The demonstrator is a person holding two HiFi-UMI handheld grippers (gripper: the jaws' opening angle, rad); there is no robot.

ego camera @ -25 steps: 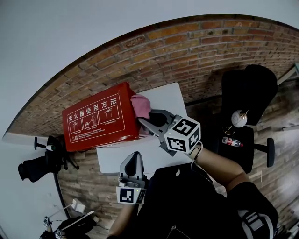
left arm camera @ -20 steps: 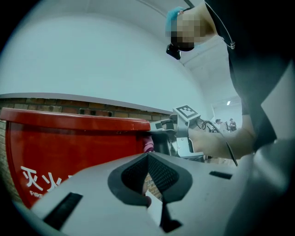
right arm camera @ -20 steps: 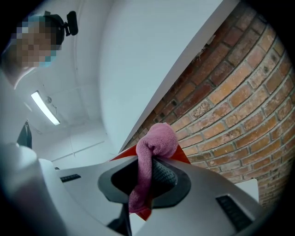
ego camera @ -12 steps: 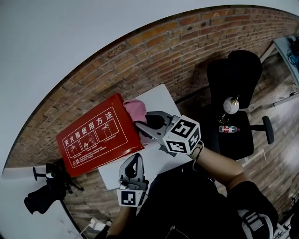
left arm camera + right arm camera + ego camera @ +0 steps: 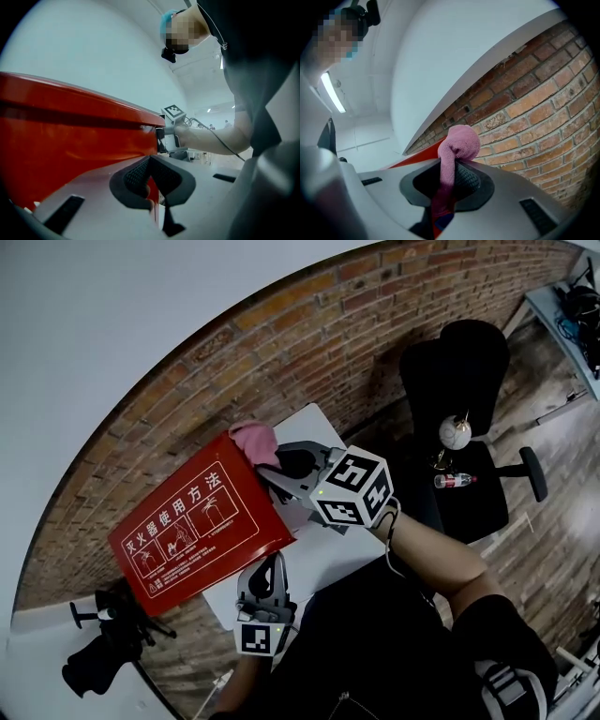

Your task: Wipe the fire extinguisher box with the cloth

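On the white desk [image 5: 330, 557]: one red fire extinguisher box with white printing [image 5: 202, 521], set against the brick wall [image 5: 309, 343].
Cloth: one pink knitted cloth [image 5: 255, 440], bunched at the box's far right corner and touching it.
Grippers: two.
Right gripper [image 5: 274, 471]: jaws clamped on the cloth.
Left gripper [image 5: 271, 562]: jaws closed, nothing held, tips just beside the box's near edge.
Chair: one black office chair [image 5: 459, 362], right of the desk.

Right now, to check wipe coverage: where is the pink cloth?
In the head view, the pink cloth sits clamped in the right claw at the upper right corner of the red fire extinguisher box, beside the brick wall.
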